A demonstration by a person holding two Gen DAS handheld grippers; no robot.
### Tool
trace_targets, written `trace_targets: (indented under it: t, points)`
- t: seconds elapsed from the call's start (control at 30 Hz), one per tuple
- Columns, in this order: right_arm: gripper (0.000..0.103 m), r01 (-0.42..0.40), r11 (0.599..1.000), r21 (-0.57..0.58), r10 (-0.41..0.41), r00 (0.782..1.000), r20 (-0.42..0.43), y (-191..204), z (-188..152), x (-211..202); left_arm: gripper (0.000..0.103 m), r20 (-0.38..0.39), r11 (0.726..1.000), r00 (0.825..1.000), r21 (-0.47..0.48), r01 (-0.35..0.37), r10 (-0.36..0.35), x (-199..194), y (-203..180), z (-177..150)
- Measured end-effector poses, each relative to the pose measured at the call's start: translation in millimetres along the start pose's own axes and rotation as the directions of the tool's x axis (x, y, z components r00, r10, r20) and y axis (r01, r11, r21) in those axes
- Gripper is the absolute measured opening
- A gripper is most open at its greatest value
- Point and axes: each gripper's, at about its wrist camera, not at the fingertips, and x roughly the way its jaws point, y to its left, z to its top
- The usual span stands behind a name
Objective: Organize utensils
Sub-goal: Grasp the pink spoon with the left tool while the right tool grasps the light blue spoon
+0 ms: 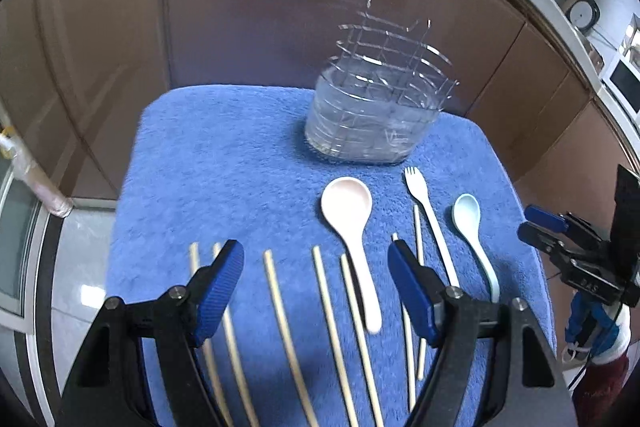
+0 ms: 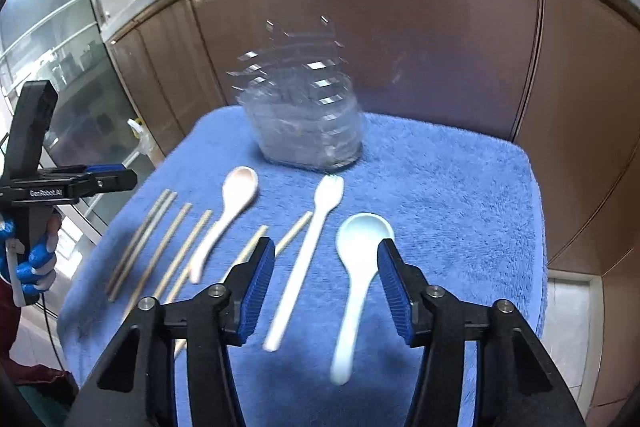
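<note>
On the blue towel (image 1: 240, 155) covering the worktop, the utensils lay in a rough row with their heads toward a clear utensil holder (image 1: 370, 115) topped with a wire grid, which stood upright at the far edge in front of brown cabinet doors (image 1: 248, 7). From left to right in the left wrist view came wooden chopsticks (image 1: 284, 323) spread side by side, then a pale pink spoon (image 1: 352, 227) with its bowl toward the holder, two more thin sticks, a white fork (image 1: 430, 223) and a light blue spoon (image 1: 472, 227) nearest the right edge of the towel. None of them touched the holder, and nothing could be made out inside it.

The left tongs (image 1: 316, 267) hung over the near ends of the chopsticks, spread wide with nothing between the blue pads. At the far right of that view, the right tongs (image 2: 326, 267) showed from the side, off the towel's edge. Their own camera showed them wide apart as well, empty, poised over the handle of the light blue spoon (image 2: 360, 259), with the white fork (image 2: 308, 251) just to its left. Both views were somewhat blurred.
</note>
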Motion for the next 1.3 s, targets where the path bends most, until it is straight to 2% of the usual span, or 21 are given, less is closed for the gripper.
trace_targets:
  t: [0.1,0.27,0.33,0.43,0.57,0.77,0.87,0.93,1.07,1.13,1.3]
  points:
    - [0.043,-0.017,1.000,0.021,0.018,0.999,-0.047,-20.0,3.8,17.2,0.073,-0.026,1.000,1.000,0.022,0.017,-0.016,25.2,0.0,13.7]
    - [0.043,-0.112,0.993,0.035,0.115,0.988,-0.104,-50.8,11.2,42.6,0.072,-0.079,0.996,0.995,0.060,0.060,-0.055,64.0,2.9,32.2]
    - [0.043,-0.149,0.988,0.030,0.152,0.980,-0.126,-58.9,14.1,51.7,0.069,-0.101,0.995,0.992,0.059,0.077,-0.071,77.7,6.6,38.0]
    - [0.043,-0.213,0.977,0.017,0.213,0.965,-0.151,-65.5,18.2,63.5,0.064,-0.133,0.990,0.984,0.062,0.127,-0.118,89.7,8.0,42.8]
    - [0.043,-0.257,0.966,0.002,0.253,0.950,-0.182,-68.8,23.2,80.0,0.061,-0.171,0.982,0.972,0.065,0.176,-0.162,102.1,8.2,45.5]
    - [0.043,-0.304,0.952,-0.026,0.289,0.927,-0.239,-69.3,27.7,96.9,0.057,-0.220,0.971,0.958,0.107,0.213,-0.186,113.5,3.7,47.2]
    - [0.043,-0.324,0.946,-0.026,0.308,0.918,-0.249,-72.3,32.0,102.0,0.049,-0.239,0.967,0.950,0.106,0.230,-0.200,120.6,2.4,47.9]
    - [0.041,-0.337,0.941,-0.023,0.320,0.911,-0.259,-72.8,34.9,106.5,0.040,-0.256,0.966,0.945,0.102,0.238,-0.206,125.8,4.8,47.8]
    - [0.031,-0.350,0.936,-0.028,0.329,0.902,-0.278,-75.3,37.2,113.6,0.027,-0.269,0.966,0.938,0.083,0.246,-0.216,134.6,8.4,47.3]
    - [0.028,-0.356,0.934,-0.036,0.332,0.900,-0.283,-72.9,37.4,116.2,0.016,-0.276,0.965,0.935,0.076,0.250,-0.221,133.7,11.1,47.5]
    - [0.013,-0.338,0.937,-0.092,0.297,0.905,-0.304,-61.4,35.9,117.9,0.008,-0.267,0.968,0.937,0.046,0.246,-0.225,129.5,15.0,49.8]
